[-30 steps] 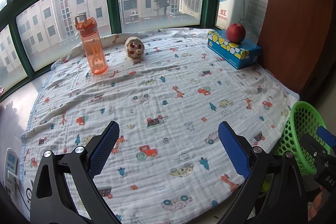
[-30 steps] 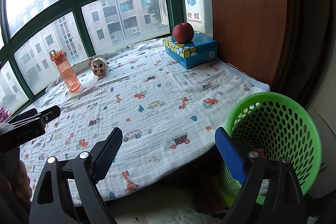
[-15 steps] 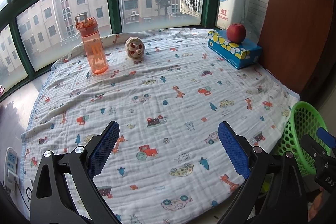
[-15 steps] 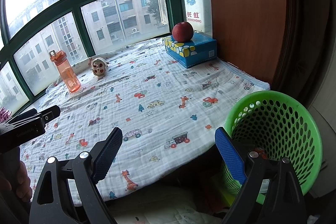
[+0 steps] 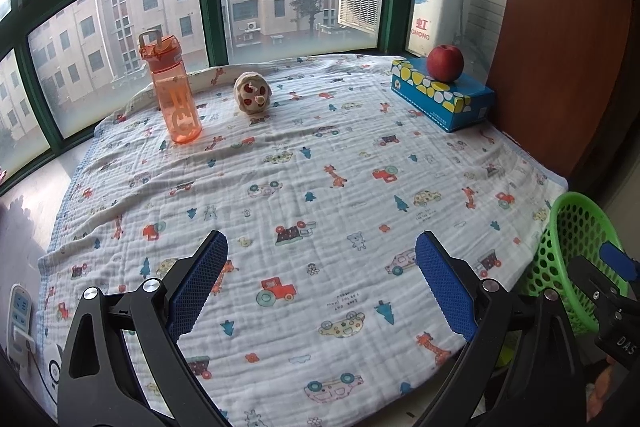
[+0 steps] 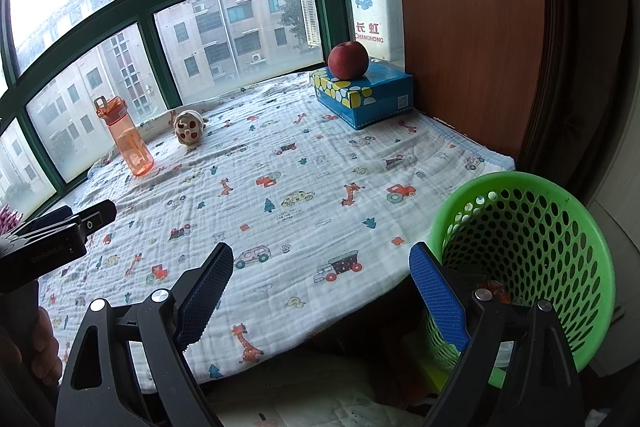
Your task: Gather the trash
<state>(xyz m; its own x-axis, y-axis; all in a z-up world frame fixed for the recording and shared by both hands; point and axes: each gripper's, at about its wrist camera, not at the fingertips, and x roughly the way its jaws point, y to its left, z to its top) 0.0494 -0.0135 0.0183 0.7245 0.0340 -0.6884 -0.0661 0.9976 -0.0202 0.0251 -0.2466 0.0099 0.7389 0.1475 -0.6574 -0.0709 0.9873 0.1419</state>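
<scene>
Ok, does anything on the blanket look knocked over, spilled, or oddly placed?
Nothing is spilled or tipped. The orange bottle stands upright and the tissue box lies flat. The one odd placement is the red apple balanced on top of that box. No obvious trash shows on the blanket; the green basket sits beside it.

We see the green basket [image 6: 560, 211], a round plastic bin with perforated walls, standing upright below the near right corner of the printed blanket [image 6: 280, 187], its rim just beside the blanket's hanging edge. Its mouth is open toward us. Inside, low against the wall, we make out a small orange-red scrap [image 6: 496, 287]; what that scrap is we cannot tell.
</scene>
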